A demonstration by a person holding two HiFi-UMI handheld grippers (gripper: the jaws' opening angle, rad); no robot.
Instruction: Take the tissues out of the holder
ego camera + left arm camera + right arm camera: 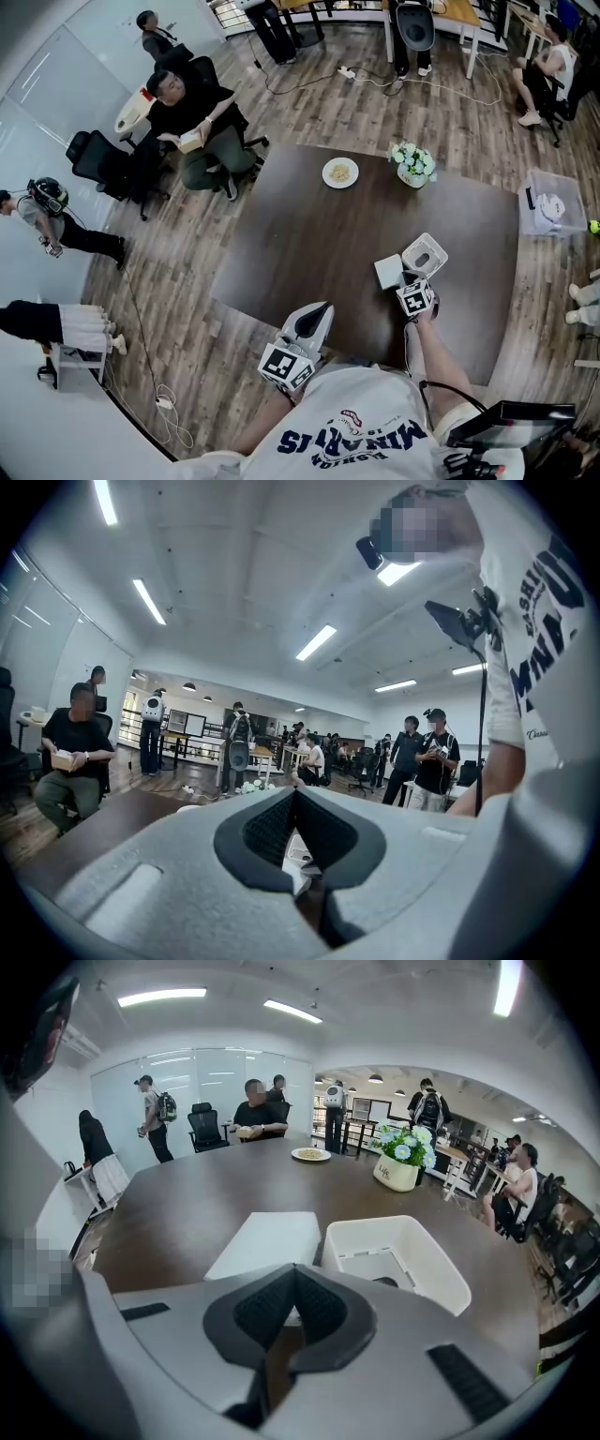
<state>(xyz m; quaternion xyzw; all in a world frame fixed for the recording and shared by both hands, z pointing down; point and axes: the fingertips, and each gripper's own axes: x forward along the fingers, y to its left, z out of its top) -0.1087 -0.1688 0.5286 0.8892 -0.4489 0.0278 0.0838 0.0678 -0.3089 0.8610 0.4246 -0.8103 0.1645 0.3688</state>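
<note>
White tissues (267,1241) lie on the table (187,1194) beside the holder (436,1274). Left claw (295,793) and right claw (295,1269) are closed.

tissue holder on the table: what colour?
Plain white holder, no pattern. It shows best in the right gripper view.

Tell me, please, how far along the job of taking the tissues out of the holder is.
Looks done: the white rectangular tissue pack lies flat on the dark table beside the white plastic holder, which appears empty. In hand: nothing; right tongs and left tongs are both shut, the right over the pack's near edge. Left: apparently nothing more.
</note>
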